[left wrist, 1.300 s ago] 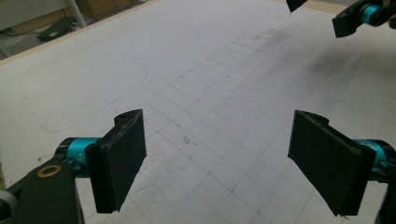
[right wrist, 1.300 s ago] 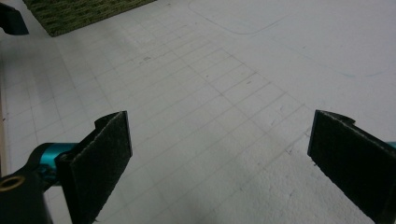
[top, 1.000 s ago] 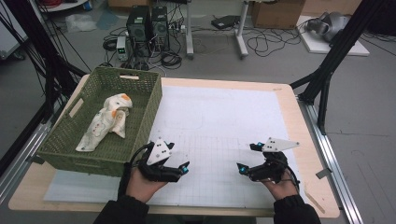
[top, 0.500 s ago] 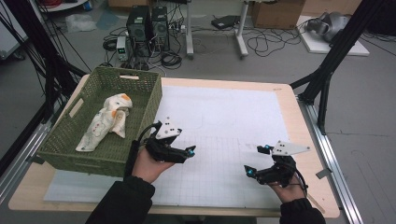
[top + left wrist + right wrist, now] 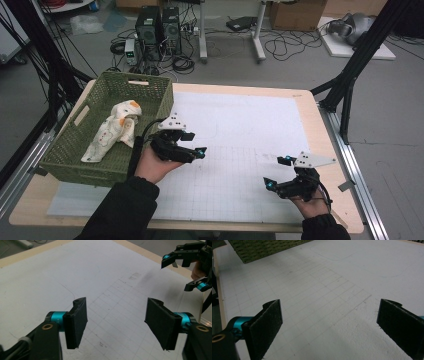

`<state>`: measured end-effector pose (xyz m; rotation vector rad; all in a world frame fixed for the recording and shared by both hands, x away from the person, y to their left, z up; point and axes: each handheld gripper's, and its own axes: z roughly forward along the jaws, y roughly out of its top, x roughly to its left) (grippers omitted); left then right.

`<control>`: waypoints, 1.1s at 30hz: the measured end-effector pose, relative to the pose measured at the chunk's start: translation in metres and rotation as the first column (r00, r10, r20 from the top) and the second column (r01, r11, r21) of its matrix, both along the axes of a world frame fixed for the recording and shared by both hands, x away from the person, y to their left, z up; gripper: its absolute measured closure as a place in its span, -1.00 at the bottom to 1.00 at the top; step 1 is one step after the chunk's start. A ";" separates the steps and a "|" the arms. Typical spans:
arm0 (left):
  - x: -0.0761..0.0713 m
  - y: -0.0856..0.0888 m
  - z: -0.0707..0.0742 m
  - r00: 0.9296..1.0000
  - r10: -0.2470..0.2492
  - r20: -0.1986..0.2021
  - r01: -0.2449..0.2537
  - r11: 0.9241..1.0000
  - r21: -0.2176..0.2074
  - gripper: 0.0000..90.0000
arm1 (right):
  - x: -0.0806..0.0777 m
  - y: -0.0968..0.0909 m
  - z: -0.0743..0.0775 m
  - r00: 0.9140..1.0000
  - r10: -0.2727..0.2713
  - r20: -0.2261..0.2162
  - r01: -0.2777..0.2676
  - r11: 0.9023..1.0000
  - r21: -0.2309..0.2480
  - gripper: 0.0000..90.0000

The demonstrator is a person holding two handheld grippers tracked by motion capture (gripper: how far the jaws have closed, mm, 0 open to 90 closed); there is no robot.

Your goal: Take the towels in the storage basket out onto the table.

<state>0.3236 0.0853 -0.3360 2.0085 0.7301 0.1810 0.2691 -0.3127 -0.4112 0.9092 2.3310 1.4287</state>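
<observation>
In the high view the cloth (image 5: pixel 112 131) is seen lying in the green basket (image 5: pixel 65 160) at the left of the frame, on the worktop (image 5: pixel 300 100). It lies up and to the left of the left hand-held gripper (image 5: pixel 196 143), which is held just right of the basket's right wall and is not touching the cloth. The cloth's long axis runs from the lower left to the upper right of the frame, its orange-marked end being the upper one. The left hand-held gripper is by far the nearer of the two; the right hand-held gripper (image 5: pixel 278 172) is held low at the lower right, well apart from the basket.

The jaws of the left hand-held gripper stand apart with nothing between them, and have just been closing. The right hand-held gripper's jaws are spread wide, and only the white gridded mat (image 5: pixel 317 290) is seen between them.

By count: one cloth, one basket, one mat, two hand-held grippers. A reach up-left over the basket wall is judged to be what a grasp of the cloth would call for.
</observation>
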 end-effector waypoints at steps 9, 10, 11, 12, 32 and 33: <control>0.017 0.009 -0.004 0.998 0.003 -0.065 -0.002 1.000 0.024 -0.08 | 0.001 -0.001 0.000 1.000 0.002 0.002 -0.002 1.000 0.004 -0.88; 0.019 0.010 -0.003 0.997 0.007 -0.073 -0.005 1.000 0.022 -0.05 | 0.001 -0.001 -0.001 1.000 0.001 0.000 -0.001 1.000 0.005 -0.88; 0.021 0.012 -0.002 0.997 0.009 -0.082 -0.007 1.000 0.019 -0.02 | 0.002 0.000 -0.001 1.000 0.002 -0.004 -0.002 1.000 0.005 -0.88; 0.025 0.014 0.001 0.995 0.008 -0.098 -0.007 1.000 0.008 0.03 | 0.002 0.000 -0.002 1.000 0.003 -0.003 -0.003 1.000 0.005 -0.88; 0.070 0.078 0.030 0.967 -0.005 -0.255 -0.050 0.977 -0.208 0.14 | 0.005 0.000 -0.003 1.000 0.012 -0.008 -0.012 1.000 0.004 -0.88; 0.072 0.083 0.030 0.965 -0.001 -0.262 -0.057 0.975 -0.215 0.15 | 0.005 0.000 -0.003 1.000 0.011 -0.010 -0.011 1.000 0.003 -0.88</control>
